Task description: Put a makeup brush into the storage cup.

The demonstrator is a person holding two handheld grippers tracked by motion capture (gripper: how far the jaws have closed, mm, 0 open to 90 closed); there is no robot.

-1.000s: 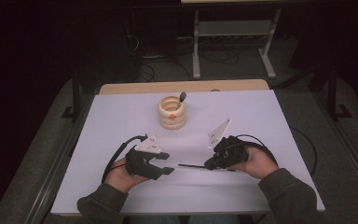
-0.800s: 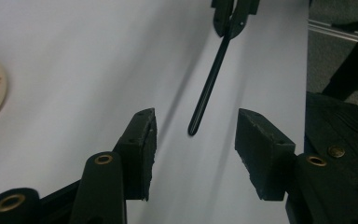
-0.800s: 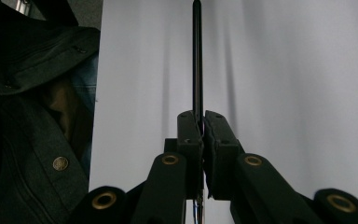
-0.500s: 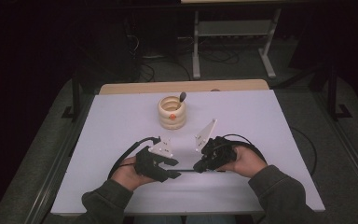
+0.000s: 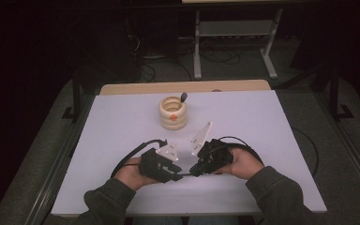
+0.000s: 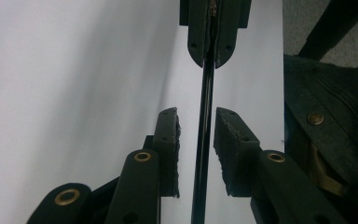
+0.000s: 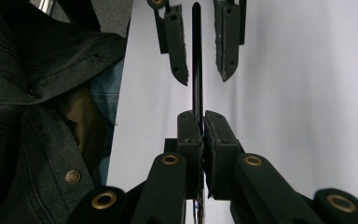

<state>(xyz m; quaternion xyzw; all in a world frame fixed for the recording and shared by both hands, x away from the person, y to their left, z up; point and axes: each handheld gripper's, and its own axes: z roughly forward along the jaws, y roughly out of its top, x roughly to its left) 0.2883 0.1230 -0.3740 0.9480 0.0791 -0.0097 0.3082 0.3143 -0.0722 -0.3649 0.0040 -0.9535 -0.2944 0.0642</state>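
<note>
Grippers meet low over the bench (image 5: pixel 122 122), well in front of the ringed holder (image 5: pixel 172 112). Left gripper (image 6: pixel 196 126) has been closing, pads not yet touching the thin black rod (image 6: pixel 205 140); centre it first. Right gripper (image 7: pixel 200 126) clamps that rod, steady.

Nothing readable here, honestly. No labels, brand names, numbers or signs that I can make out in any of the three views. The wooden holder (image 5: pixel 172 113) in the upper middle of the high view has a small orange spot on its front, but it's too small and blurry to tell whether it's a sticker with print or just a mark. The jacket buttons (image 7: pixel 72 176) at the lower left of the right gripper view might carry embossing, but it can't be read.
</note>
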